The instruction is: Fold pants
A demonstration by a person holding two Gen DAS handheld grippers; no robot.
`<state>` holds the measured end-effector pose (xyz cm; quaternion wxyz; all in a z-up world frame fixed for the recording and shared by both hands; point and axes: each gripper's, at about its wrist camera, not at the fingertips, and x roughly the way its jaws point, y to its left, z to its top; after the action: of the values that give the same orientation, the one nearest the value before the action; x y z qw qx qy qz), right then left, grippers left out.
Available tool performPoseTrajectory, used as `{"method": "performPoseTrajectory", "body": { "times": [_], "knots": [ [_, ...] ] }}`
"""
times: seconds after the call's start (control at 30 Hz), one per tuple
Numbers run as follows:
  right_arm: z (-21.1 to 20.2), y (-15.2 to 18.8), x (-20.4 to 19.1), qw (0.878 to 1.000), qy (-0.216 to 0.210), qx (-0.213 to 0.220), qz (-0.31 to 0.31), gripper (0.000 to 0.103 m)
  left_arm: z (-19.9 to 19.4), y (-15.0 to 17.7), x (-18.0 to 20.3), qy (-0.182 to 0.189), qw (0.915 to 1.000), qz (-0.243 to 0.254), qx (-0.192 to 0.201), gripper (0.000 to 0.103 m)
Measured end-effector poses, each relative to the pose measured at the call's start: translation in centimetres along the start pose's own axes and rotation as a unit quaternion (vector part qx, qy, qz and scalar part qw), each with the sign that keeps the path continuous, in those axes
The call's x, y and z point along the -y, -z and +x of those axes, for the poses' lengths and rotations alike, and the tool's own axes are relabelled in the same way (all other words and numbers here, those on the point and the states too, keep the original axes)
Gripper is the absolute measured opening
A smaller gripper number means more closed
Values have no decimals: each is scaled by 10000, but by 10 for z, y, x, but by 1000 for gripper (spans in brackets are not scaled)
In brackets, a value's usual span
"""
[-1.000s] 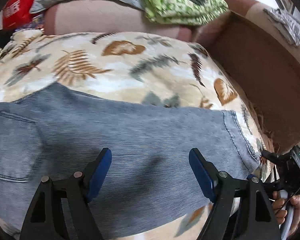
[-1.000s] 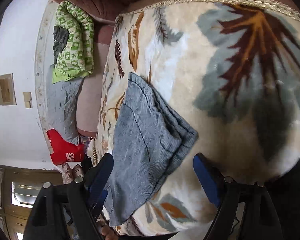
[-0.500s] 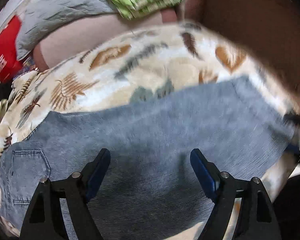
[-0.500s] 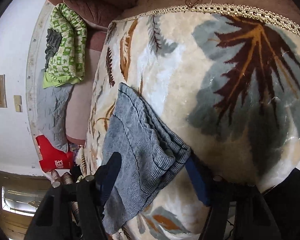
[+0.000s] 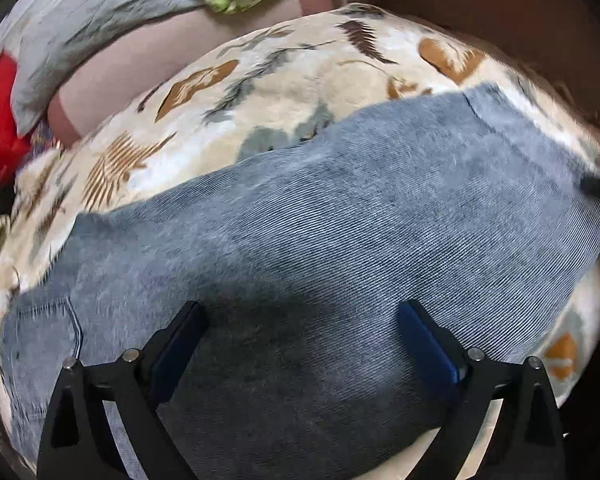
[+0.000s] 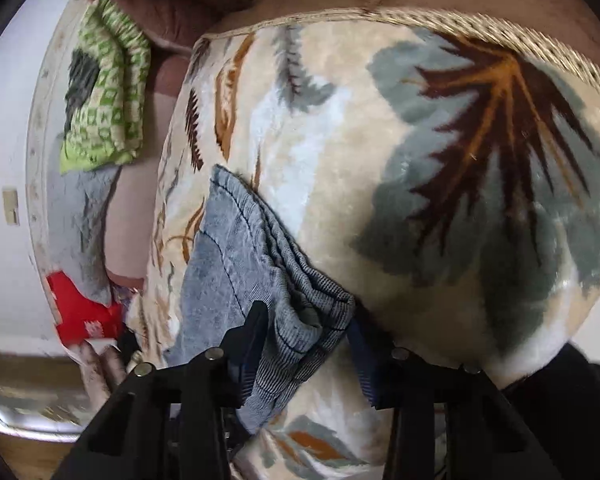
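The grey-blue pants (image 5: 340, 240) are spread flat on the leaf-patterned blanket (image 5: 260, 92). The left gripper (image 5: 302, 344) is held spread wide above the middle of the leg. The hem end is straddled by the right gripper (image 6: 306, 332), its jaws parted around the cuff, not clamped.

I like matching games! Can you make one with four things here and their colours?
Things:
1. pants
2. blanket
3. folded cloth
4. bag

Colours:
A. red
B. cream with leaves
C. blue-grey
D. green and white

Pairs: 1-C, 2-B, 3-D, 4-A
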<state>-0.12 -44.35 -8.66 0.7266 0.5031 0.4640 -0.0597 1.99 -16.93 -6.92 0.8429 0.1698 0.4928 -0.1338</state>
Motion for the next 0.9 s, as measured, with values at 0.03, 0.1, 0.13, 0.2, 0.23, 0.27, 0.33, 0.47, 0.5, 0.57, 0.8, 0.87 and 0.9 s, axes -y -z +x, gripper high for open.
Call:
{"method": "performPoseTrajectory", "body": {
  "times": [0.03,0.1,0.13,0.2,0.23,0.27,0.33,0.47,0.5,0.57,0.8,0.87,0.9],
  "knots": [
    [-1,1,-2,9999,116,30,-88,31,-6,-2,-1,31,10000,-15,18,96],
    [-2,2,-5,9994,218,72,-245,27,-24,-3,-5,-6,9992,-21,389,96],
    [-3,2,-6,9992,250,85,-288,26,-28,-2,-6,-43,9988,-23,480,96],
    [-5,4,-11,9985,341,141,-404,26,-11,-1,-7,-50,9999,45,155,96],
    [-5,4,-14,9981,382,166,-451,26,11,5,-3,10,9995,199,-227,99],
    [-5,5,-17,9976,425,191,-518,25,15,5,-7,31,9999,122,-70,103],
    [-8,7,-28,9960,499,260,-693,24,13,2,-11,102,9999,47,-114,103],
    [-27,18,-80,9868,453,604,-1433,22,16,-1,-13,189,9997,3,-152,103],
    [-34,27,-107,9796,454,735,-1816,22,16,-1,-16,299,9994,-60,-141,103],
    [-42,46,-145,9678,337,844,-2349,22,13,-1,-29,596,9979,-223,-77,99],
    [-5,186,-262,8862,-131,541,-4599,22,-41,60,-163,812,9734,-2089,473,93],
    [29,217,-263,8762,-251,135,-4811,24,-59,95,-211,328,9606,-2685,632,93],
    [44,226,-259,8772,-279,-7,-4793,27,-67,111,-230,114,9536,-2932,668,93]
  ]
}}
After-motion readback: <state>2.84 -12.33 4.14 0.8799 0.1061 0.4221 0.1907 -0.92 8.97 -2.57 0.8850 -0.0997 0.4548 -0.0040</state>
